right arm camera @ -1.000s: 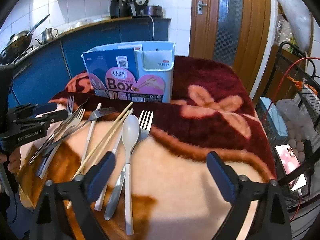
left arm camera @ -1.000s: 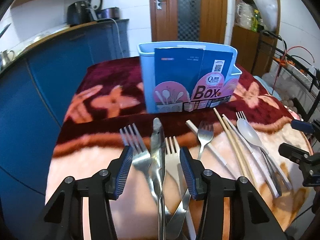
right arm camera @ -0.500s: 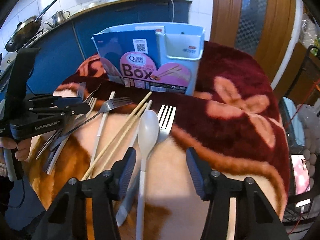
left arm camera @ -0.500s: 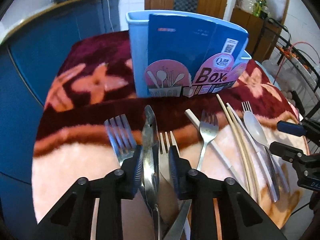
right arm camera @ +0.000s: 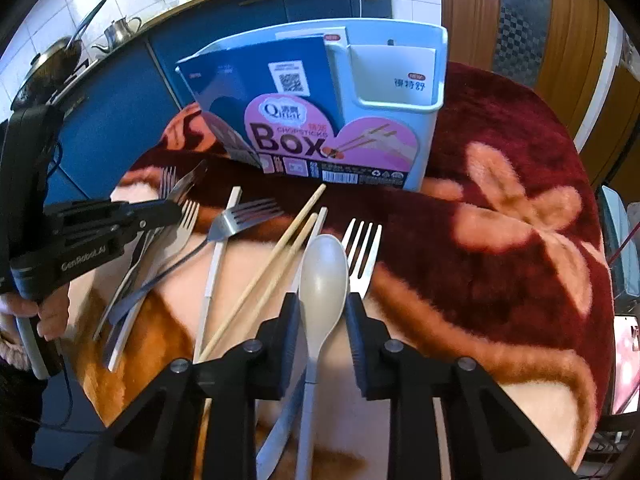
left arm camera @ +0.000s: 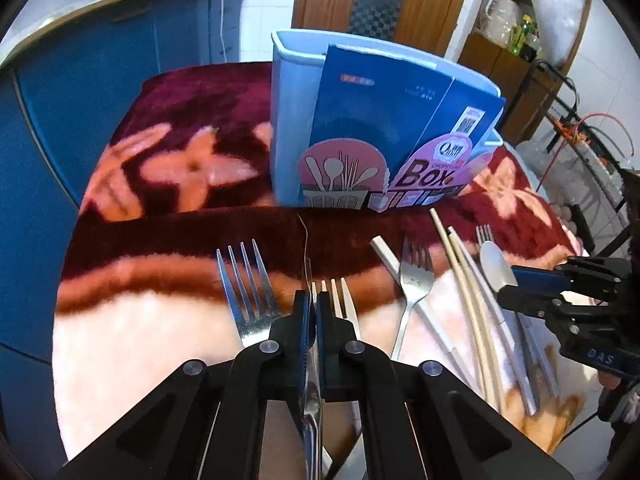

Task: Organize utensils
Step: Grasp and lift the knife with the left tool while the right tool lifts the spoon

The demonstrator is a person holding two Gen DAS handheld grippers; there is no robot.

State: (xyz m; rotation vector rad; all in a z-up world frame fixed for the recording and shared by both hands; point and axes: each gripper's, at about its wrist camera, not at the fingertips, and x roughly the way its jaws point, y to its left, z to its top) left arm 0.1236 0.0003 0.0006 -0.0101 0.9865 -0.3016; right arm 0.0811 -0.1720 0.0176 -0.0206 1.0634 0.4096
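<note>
My left gripper is shut on a steel knife, whose thin blade stands edge-on between the pads. It lies among a steel fork and a pale fork. The jaws of my right gripper are closing, and their pads touch the sides of a grey spoon at the base of its bowl. A white-handled fork and chopsticks lie beside it. The light blue utensil box stands behind on the blanket. The left gripper also shows in the right wrist view.
The table is draped in a red and peach flowered blanket. Another fork and a white stick lie mid-table. Blue cabinets run along the left and a wire rack stands to the right. A phone lies past the table's right edge.
Both pairs of jaws have narrowed from wide open, the left onto the knife, the right around the spoon. Both grippers have moved in closer over the utensils and tipped further down.
</note>
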